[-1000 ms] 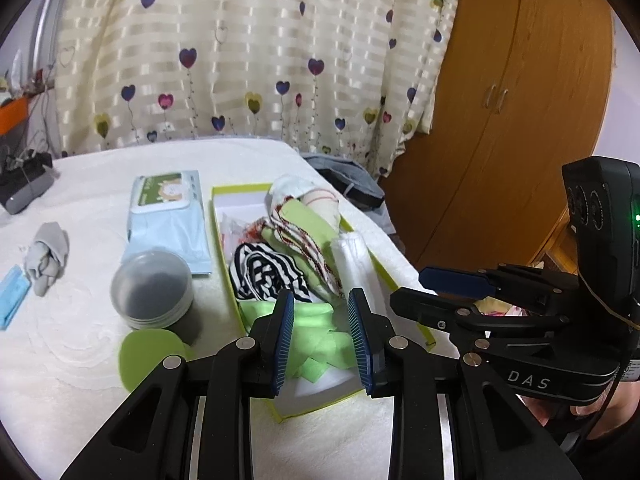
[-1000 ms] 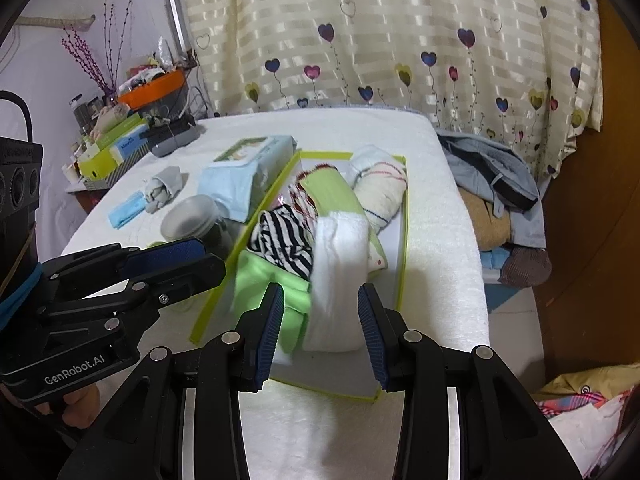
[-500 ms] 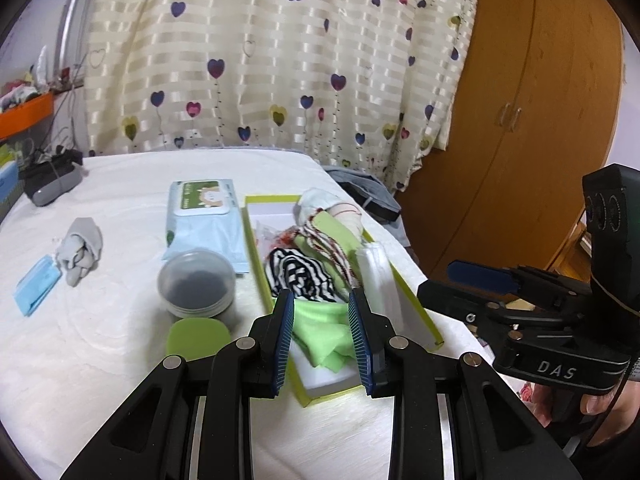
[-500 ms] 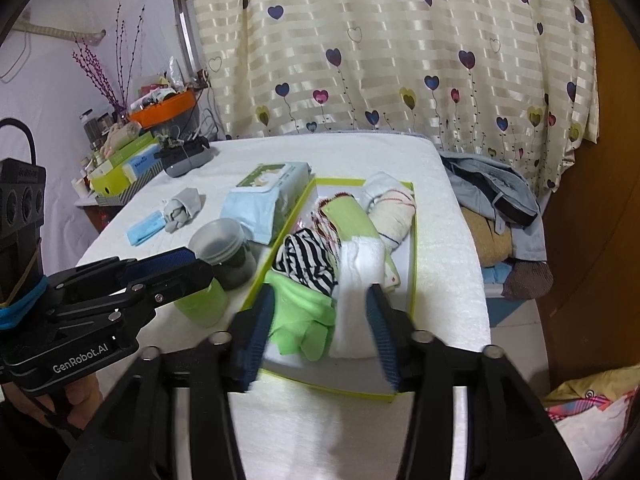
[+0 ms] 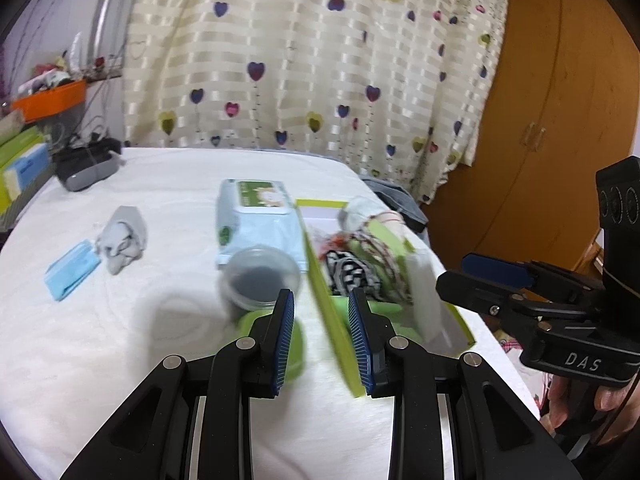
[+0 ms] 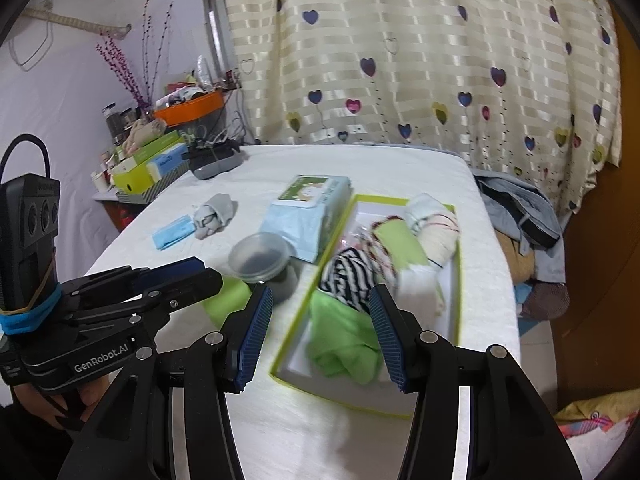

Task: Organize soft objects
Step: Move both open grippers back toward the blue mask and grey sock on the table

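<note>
Left wrist view: left gripper [image 5: 320, 316] hovers over the white-covered desk [image 5: 160, 320], jaws narrowly apart with nothing between them. Green-rimmed box [image 5: 320, 304] of rolled soft items sits just ahead to the right; grey sock bundle [image 5: 122, 238] and blue mask [image 5: 72, 268] lie well apart at left. Picture is blurred.

Right wrist view: right gripper [image 6: 320, 328] jaws stand wide, empty, above the box's near end. Lime cloth [image 6: 344, 340] and striped roll [image 6: 352, 276] lie inside. Wipes pack [image 6: 308, 208] touches the box's left wall; lidded tub [image 6: 260, 258] sits just beside it.
</note>
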A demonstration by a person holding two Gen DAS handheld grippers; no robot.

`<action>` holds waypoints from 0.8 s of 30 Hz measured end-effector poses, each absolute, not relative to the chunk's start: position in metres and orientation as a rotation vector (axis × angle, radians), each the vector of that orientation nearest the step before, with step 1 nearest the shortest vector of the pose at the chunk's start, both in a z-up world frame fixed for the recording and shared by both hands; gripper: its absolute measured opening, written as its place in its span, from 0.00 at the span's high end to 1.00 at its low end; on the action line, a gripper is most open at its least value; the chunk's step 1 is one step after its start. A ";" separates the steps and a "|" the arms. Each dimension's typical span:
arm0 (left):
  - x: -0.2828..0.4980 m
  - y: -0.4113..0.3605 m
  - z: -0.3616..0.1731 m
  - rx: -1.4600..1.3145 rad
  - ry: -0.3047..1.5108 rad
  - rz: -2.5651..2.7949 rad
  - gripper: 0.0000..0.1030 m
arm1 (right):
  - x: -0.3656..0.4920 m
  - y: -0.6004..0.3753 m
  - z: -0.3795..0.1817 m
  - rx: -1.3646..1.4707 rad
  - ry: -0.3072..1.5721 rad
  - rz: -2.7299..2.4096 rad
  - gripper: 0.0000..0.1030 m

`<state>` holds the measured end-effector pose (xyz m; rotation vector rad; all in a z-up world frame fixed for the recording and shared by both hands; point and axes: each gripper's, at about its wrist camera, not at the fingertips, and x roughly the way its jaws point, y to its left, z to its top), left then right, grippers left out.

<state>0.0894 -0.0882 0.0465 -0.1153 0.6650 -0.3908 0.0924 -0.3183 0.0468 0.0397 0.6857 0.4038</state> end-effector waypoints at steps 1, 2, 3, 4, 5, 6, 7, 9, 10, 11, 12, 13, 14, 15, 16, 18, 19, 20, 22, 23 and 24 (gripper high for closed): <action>0.090 -0.082 0.046 -0.117 0.664 -0.380 0.74 | 0.094 -0.314 0.047 0.037 0.687 0.411 0.50; 0.091 -0.076 0.046 -0.119 0.664 -0.366 0.74 | 0.096 -0.309 0.048 0.031 0.687 0.420 0.50; 0.092 -0.071 0.045 -0.120 0.664 -0.355 0.74 | 0.098 -0.304 0.049 0.025 0.686 0.429 0.50; 0.094 -0.064 0.045 -0.121 0.664 -0.342 0.74 | 0.100 -0.298 0.050 0.019 0.685 0.440 0.50; 0.095 -0.057 0.044 -0.122 0.665 -0.326 0.74 | 0.102 -0.293 0.050 0.017 0.686 0.448 0.50; 0.097 -0.050 0.044 -0.124 0.665 -0.313 0.74 | 0.105 -0.287 0.050 0.015 0.687 0.458 0.50; 0.099 -0.041 0.043 -0.127 0.665 -0.293 0.74 | 0.107 -0.281 0.051 0.012 0.686 0.469 0.50; 0.102 -0.025 0.043 -0.131 0.662 -0.269 0.74 | 0.112 -0.267 0.051 0.003 0.686 0.496 0.50; 0.104 -0.015 0.042 -0.134 0.662 -0.246 0.74 | 0.115 -0.259 0.051 0.001 0.689 0.510 0.50; 0.105 -0.008 0.041 -0.137 0.663 -0.231 0.74 | 0.119 -0.252 0.051 0.000 0.693 0.524 0.50; 0.108 0.000 0.041 -0.140 0.663 -0.219 0.74 | 0.121 -0.246 0.050 -0.002 0.696 0.537 0.50; 0.110 0.010 0.040 -0.141 0.664 -0.200 0.74 | 0.124 -0.240 0.049 -0.004 0.700 0.550 0.50; 0.111 0.016 0.038 -0.142 0.665 -0.185 0.74 | 0.127 -0.233 0.049 -0.006 0.706 0.564 0.50; 0.112 0.023 0.037 -0.143 0.666 -0.169 0.74 | 0.129 -0.227 0.048 -0.009 0.712 0.575 0.50; 0.114 0.033 0.036 -0.146 0.666 -0.152 0.74 | 0.132 -0.221 0.048 -0.010 0.716 0.588 0.50; 0.116 0.045 0.035 -0.153 0.663 -0.131 0.71 | 0.138 -0.211 0.048 -0.013 0.721 0.608 0.50; 0.119 0.054 0.035 -0.159 0.660 -0.118 0.68 | 0.141 -0.205 0.048 -0.016 0.725 0.615 0.50; 0.121 0.058 0.035 -0.164 0.657 -0.111 0.61 | 0.144 -0.200 0.049 -0.018 0.729 0.620 0.50; 0.125 0.071 0.033 -0.173 0.650 -0.104 0.59 | 0.153 -0.189 0.049 -0.021 0.740 0.638 0.50; 0.128 0.074 0.033 -0.171 0.651 -0.096 0.59 | 0.158 -0.184 0.048 -0.022 0.749 0.645 0.50; 0.131 0.079 0.032 -0.166 0.653 -0.086 0.59 | 0.162 -0.178 0.047 -0.025 0.761 0.650 0.50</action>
